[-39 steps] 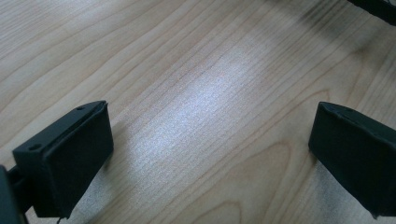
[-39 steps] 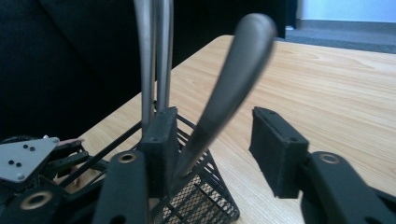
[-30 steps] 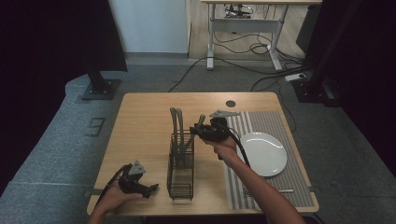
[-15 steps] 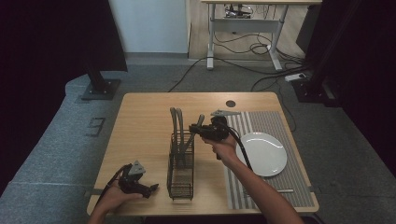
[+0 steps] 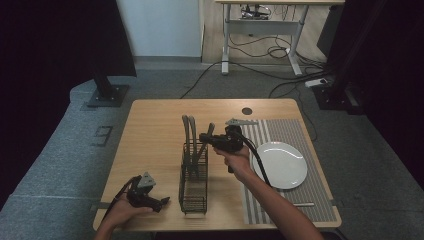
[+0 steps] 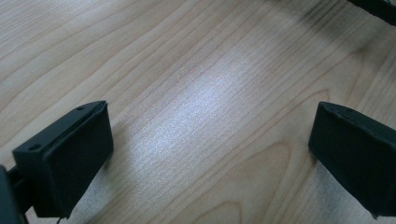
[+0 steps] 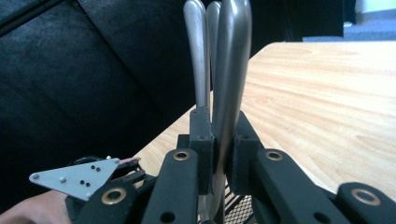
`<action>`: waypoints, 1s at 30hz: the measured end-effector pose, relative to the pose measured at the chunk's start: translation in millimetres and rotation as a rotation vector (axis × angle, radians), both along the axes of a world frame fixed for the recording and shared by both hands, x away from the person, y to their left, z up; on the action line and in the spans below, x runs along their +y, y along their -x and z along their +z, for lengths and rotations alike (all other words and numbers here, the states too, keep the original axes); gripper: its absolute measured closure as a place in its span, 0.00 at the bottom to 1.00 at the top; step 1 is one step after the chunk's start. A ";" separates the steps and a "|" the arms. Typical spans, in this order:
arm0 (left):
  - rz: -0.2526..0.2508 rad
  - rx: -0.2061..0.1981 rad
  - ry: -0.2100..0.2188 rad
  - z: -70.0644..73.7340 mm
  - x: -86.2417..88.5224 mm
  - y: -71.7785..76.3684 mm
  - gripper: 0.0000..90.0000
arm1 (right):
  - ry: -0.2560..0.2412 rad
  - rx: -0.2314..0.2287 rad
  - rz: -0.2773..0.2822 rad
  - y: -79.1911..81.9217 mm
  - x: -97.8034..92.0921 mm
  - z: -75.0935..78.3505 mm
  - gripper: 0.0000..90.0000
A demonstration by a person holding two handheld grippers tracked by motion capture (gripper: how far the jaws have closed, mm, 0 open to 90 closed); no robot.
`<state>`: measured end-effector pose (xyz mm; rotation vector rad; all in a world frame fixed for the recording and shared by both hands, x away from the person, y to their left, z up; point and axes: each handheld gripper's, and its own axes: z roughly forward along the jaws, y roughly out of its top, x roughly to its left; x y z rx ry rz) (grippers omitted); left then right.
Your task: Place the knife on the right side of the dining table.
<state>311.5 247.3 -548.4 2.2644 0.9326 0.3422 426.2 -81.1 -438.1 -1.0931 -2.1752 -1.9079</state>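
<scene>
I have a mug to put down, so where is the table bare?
Free: the wooden table left of the wire rack, up to the far edge. Crowded: the striped mat carries the white plate; the right gripper works at the rack.

desk (image 5: 155, 140): light wood, visible grain pattern
wire rack (image 5: 193, 177): black mesh
utensil handles (image 5: 189, 129): dull silver-grey metal
plate (image 5: 280, 164): plain white
mat (image 5: 292, 170): grey with pale lengthwise stripes
left gripper (image 5: 156, 201): black body, grey three-cornered plate
left fingers (image 6: 70, 158): matt black
right gripper (image 5: 206, 136): black body, black cable, brass-coloured pivot rings
right fingers (image 7: 201, 140): black
floor (image 5: 65, 150): grey carpet
desk grommet (image 5: 246, 111): dark round disc
</scene>
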 end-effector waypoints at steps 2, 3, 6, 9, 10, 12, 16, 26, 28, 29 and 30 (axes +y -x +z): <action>0.000 0.000 0.000 0.0 0.0 0.0 0.00 | 0.000 -0.002 -0.006 0.5 -1.5 1.3 0.92; 0.000 0.000 0.000 0.0 0.0 0.0 0.00 | -0.002 -0.005 -0.008 0.6 -2.7 2.0 0.92; 0.000 0.000 0.000 0.0 0.0 0.0 0.00 | -0.015 -0.012 -0.014 1.1 -5.6 4.0 0.92; -0.001 0.000 -0.002 0.1 0.1 0.0 0.00 | -0.037 -0.028 -0.030 2.4 -11.8 9.9 0.92; -0.001 0.000 -0.002 0.1 0.1 0.0 0.00 | -0.043 -0.029 -0.034 2.7 -13.5 11.3 0.92; 0.000 0.000 -0.001 0.0 0.0 -0.1 0.00 | -0.058 -0.033 -0.042 3.3 -17.2 14.3 0.92; -0.001 0.000 -0.001 0.1 0.1 -0.1 0.00 | -0.073 -0.049 -0.051 4.9 -24.6 20.9 0.92; -0.002 0.000 -0.002 0.0 0.1 -0.1 0.00 | -0.107 -0.116 -0.074 9.4 -49.3 41.2 0.92; -0.002 0.000 -0.002 0.1 0.1 -0.1 0.00 | -0.108 -0.131 -0.078 11.2 -53.9 44.3 0.92; -0.001 0.000 -0.001 0.0 0.1 -0.1 0.00 | -0.107 -0.138 -0.080 12.3 -55.7 45.7 0.92; -0.002 0.000 -0.001 0.0 0.1 -0.1 0.00 | -0.107 -0.138 -0.080 12.3 -55.7 45.7 0.92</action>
